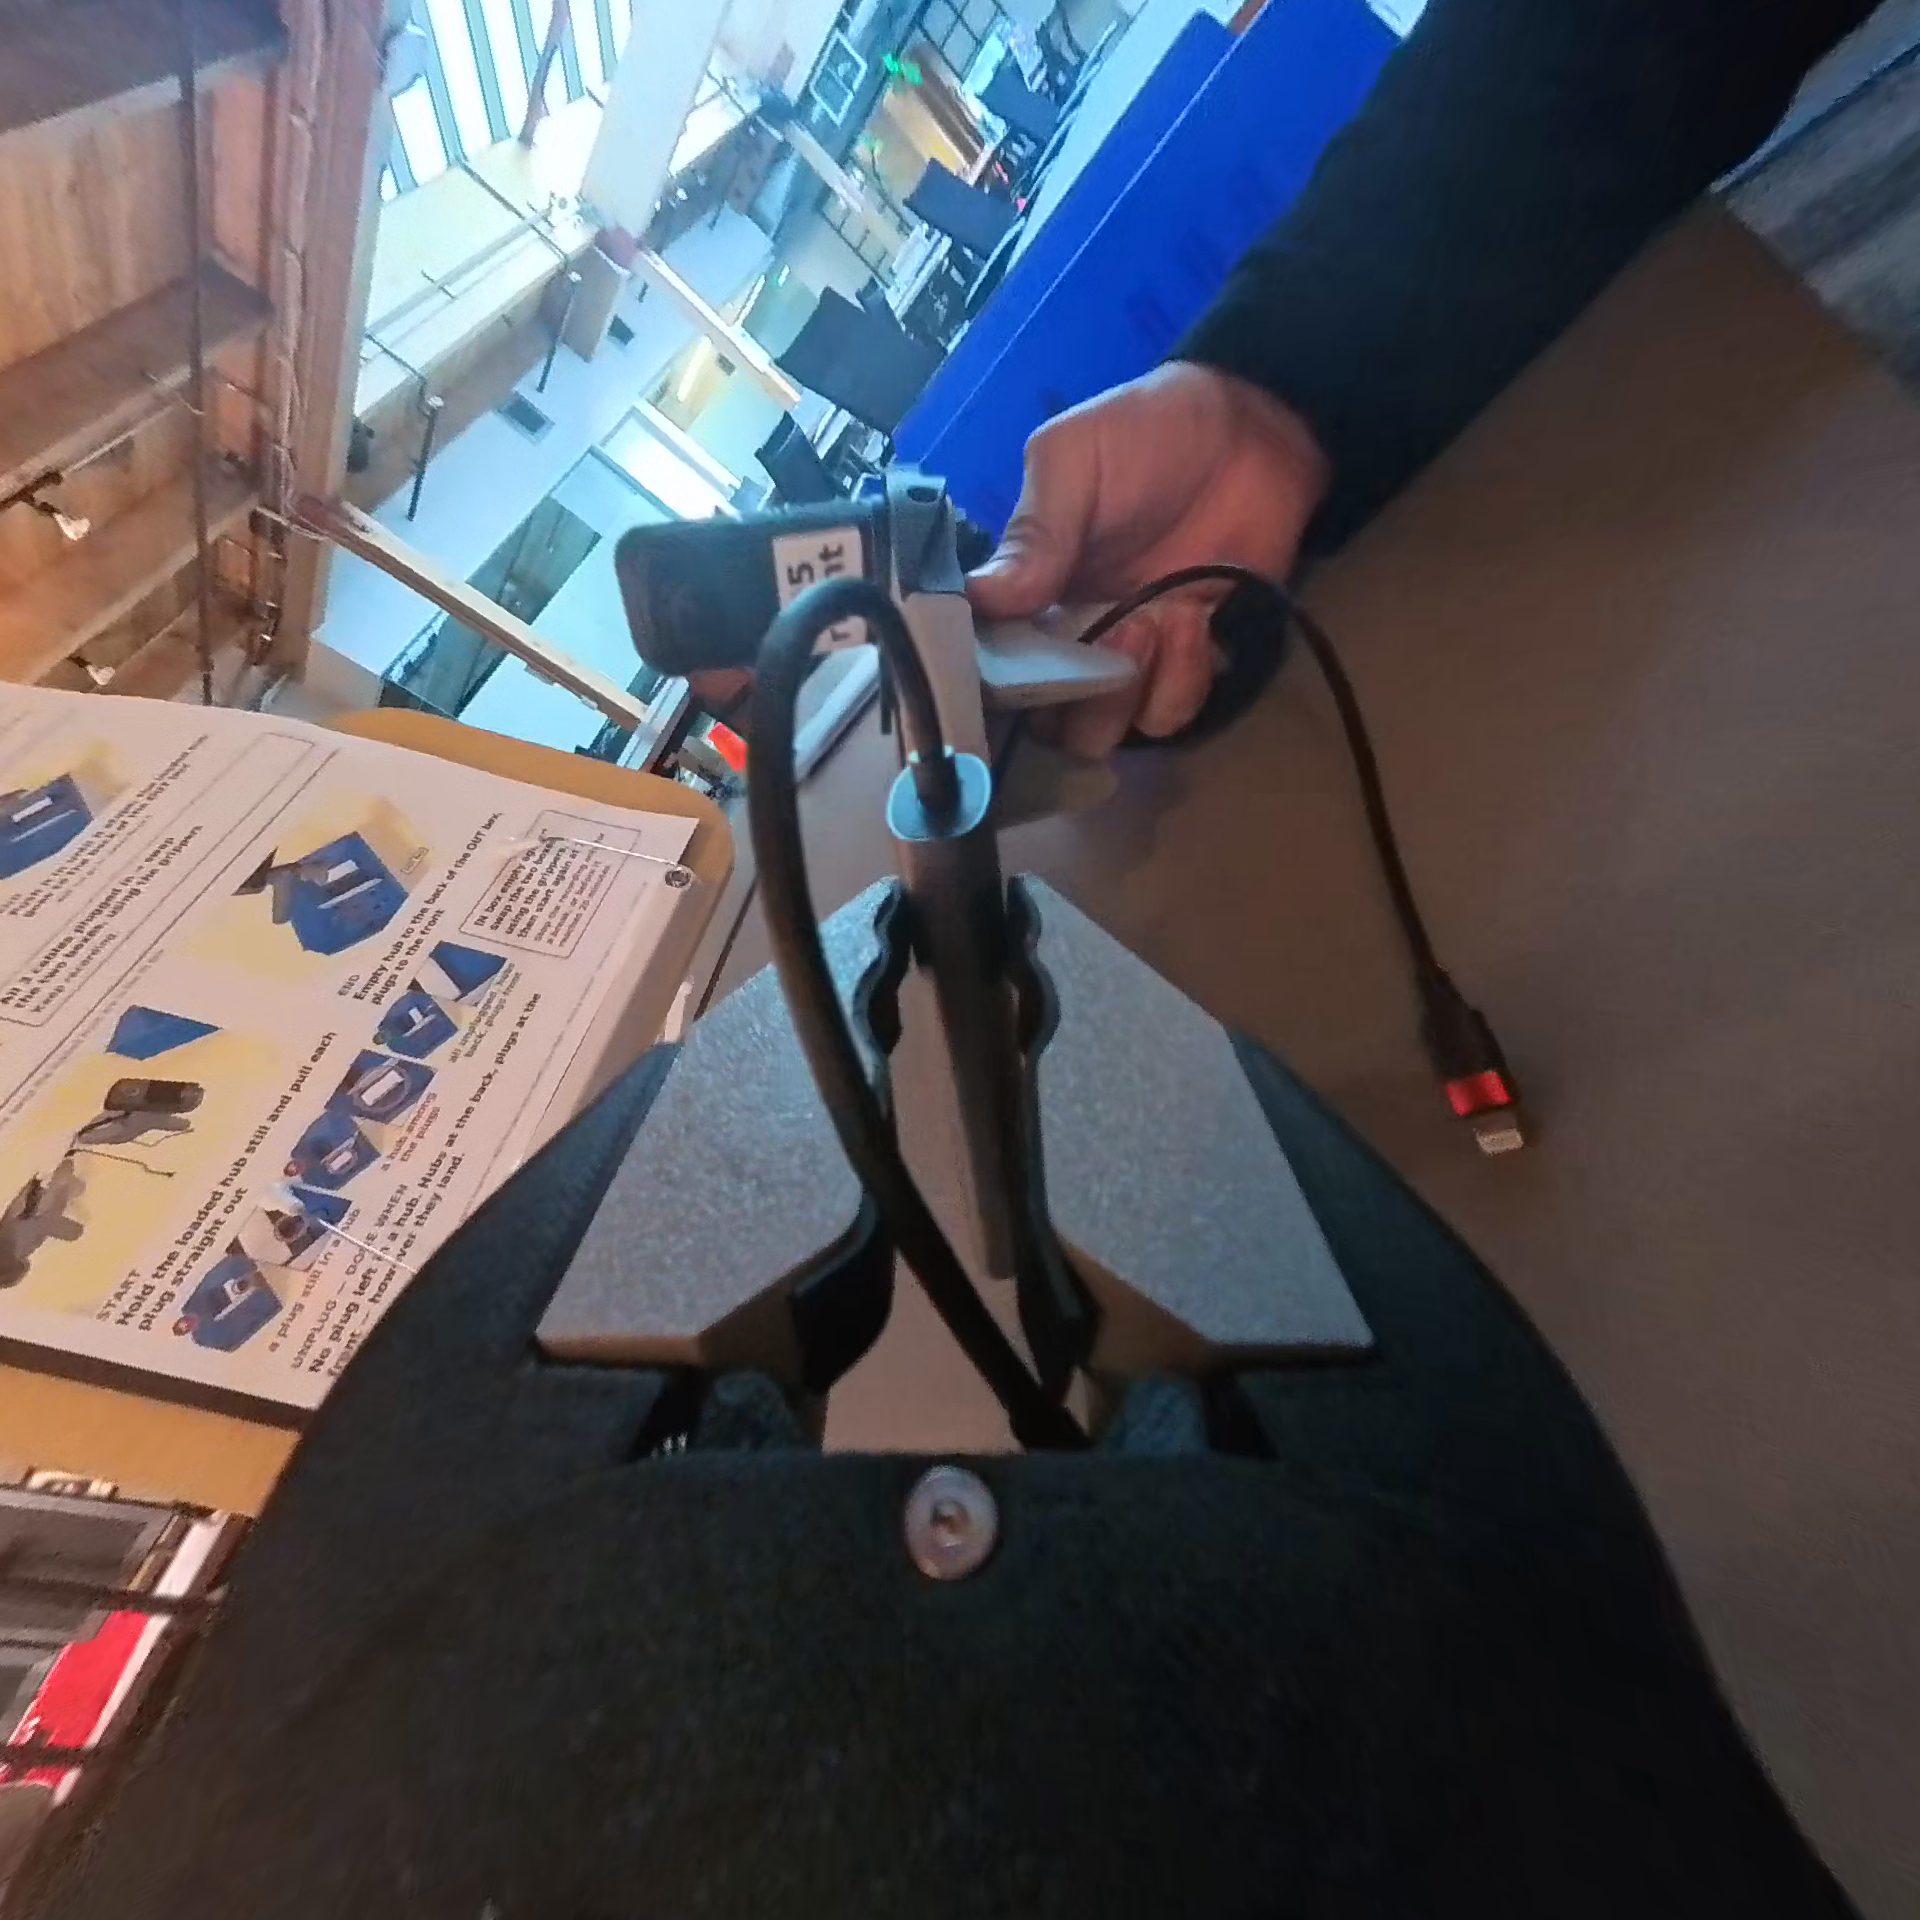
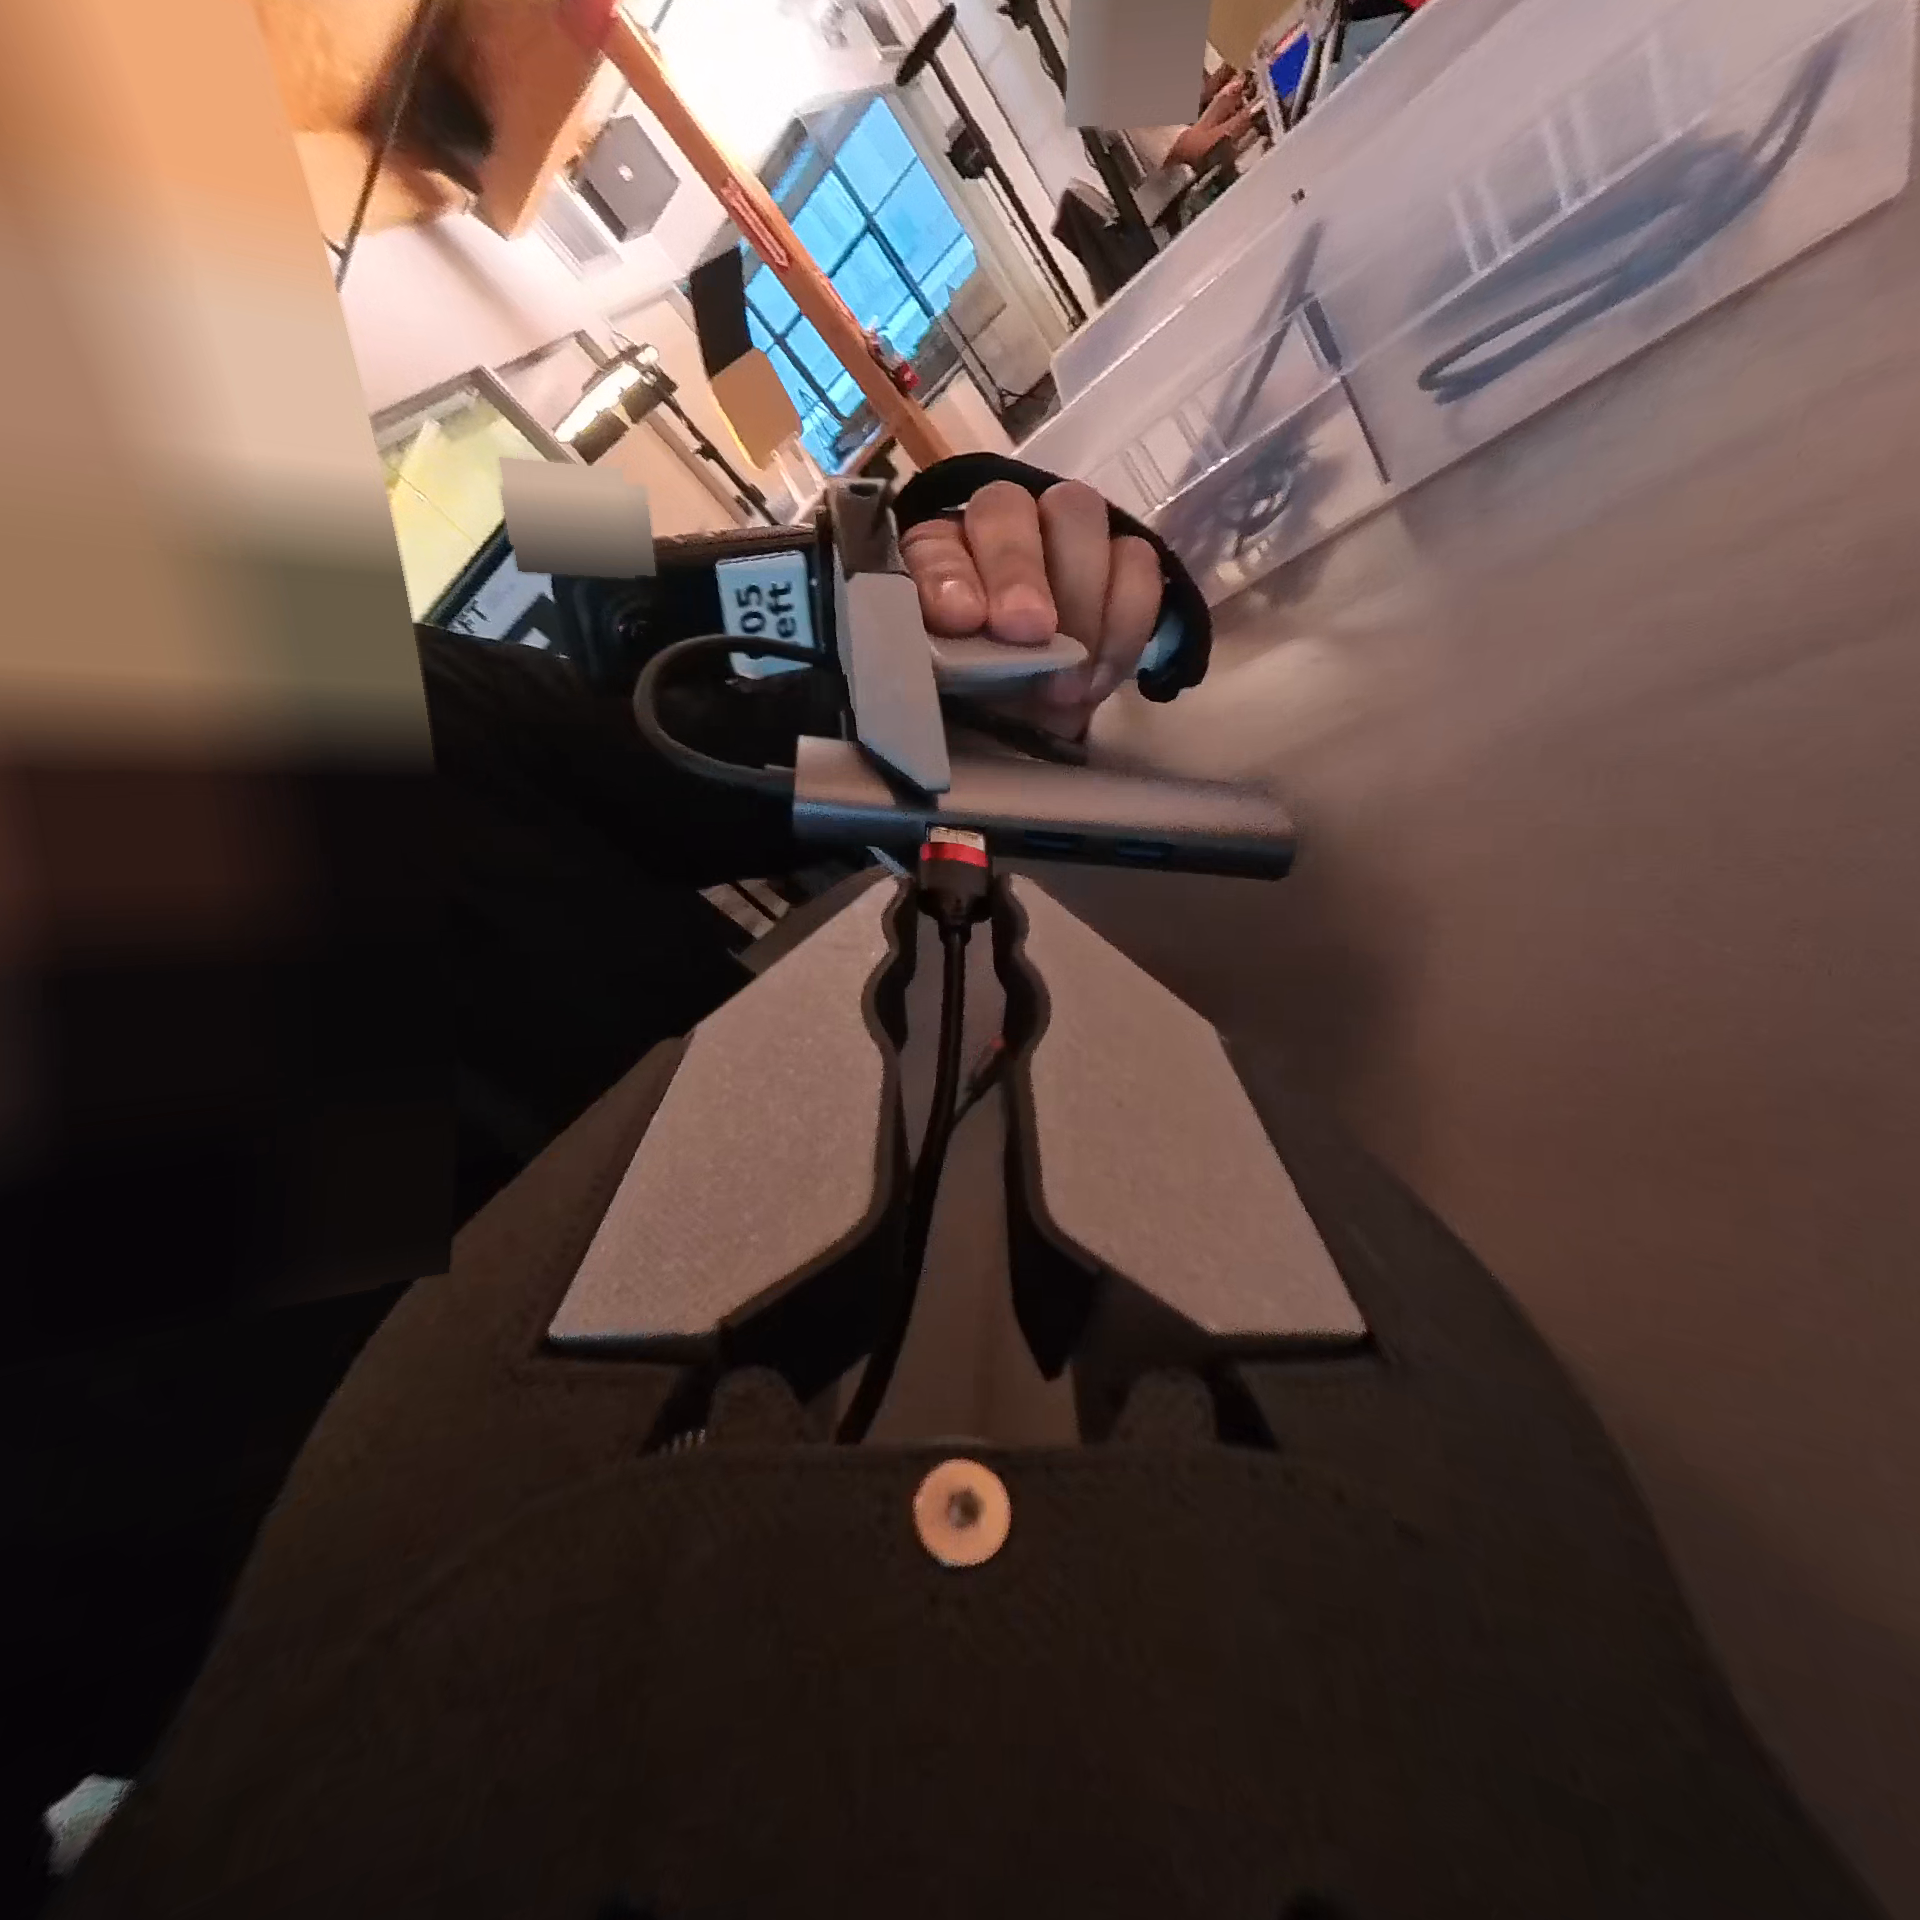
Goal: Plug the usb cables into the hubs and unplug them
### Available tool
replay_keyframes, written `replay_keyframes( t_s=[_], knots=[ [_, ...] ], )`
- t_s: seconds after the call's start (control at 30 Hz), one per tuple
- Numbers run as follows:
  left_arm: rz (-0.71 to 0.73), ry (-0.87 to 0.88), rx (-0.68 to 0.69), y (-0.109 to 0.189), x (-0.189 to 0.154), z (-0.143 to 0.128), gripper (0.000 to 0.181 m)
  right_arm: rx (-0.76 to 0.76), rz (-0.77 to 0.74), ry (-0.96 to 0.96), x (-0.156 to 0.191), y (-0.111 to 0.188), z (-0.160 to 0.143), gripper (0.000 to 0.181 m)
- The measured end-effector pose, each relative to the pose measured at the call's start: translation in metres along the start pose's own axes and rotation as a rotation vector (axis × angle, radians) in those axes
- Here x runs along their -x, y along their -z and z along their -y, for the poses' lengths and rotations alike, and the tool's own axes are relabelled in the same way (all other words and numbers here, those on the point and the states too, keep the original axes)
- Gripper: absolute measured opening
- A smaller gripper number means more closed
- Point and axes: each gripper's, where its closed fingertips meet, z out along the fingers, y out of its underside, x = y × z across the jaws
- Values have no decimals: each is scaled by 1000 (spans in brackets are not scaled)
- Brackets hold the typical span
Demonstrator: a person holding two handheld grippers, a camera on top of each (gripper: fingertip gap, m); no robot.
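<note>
the left gripper (image 1: 956, 925) is clamped on the grey hub (image 1: 951, 997), held off the table (image 1: 1558, 831). the right gripper (image 2: 951, 914) pinches the black cable's red plug (image 2: 956, 854) at the hub's side, seemingly partly inserted. the cable's other red plug (image 1: 1475, 1091) lies on the table right of the hub.

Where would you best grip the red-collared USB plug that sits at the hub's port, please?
Grip the black body just behind the red collar of the USB plug, coming from the cable side in line with the hub port. The right gripper already pinches there, so force runs straight along the plug.
</note>
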Motion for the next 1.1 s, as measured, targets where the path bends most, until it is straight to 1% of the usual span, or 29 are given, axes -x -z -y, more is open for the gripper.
replay_keyframes(
  t_s=[0.13, 0.23, 0.3, 0.33, 0.4, 0.43, 0.5, 0.73, 0.8, 0.93, 1.1],
  knots=[
    [-20, 91, -122, 5, 3, 15, 15, -26, 72, -27, 9, -5, 2, 11],
    [-14, 110, -136, 6, 4, 13, 14, -59, 56, -60, 6, -7, 5, 11],
    [-17, 148, -183, 8, 8, 21, 15, -92, 110, -95, 12, -8, 8, 11],
    [-30, 135, -194, 9, 6, 25, 15, -90, 131, -101, 15, -10, 8, 11],
    [-76, 134, -255, 9, -2, 36, 16, -77, 153, -102, 18, -14, 7, 13],
    [-77, 149, -263, 10, -1, 36, 16, -86, 149, -103, 18, -15, 8, 13],
    [-100, 238, -295, 13, 6, 37, 14, -85, 157, -103, 20, -17, 9, 12],
    [-131, 373, -214, 6, 14, 12, 15, -148, 110, -143, 5, 1, 17, 11],
    [-102, 325, -128, 4, 14, 1, 16, -156, 69, -157, -1, 4, 17, 11],
    [-50, 186, -38, 1, 10, -8, 16, -137, 11, -141, -8, 5, 14, 11],
    [-61, 129, 72, 1, 5, -24, 18, -102, -96, -106, -18, 2, 9, 11]
  ],
)
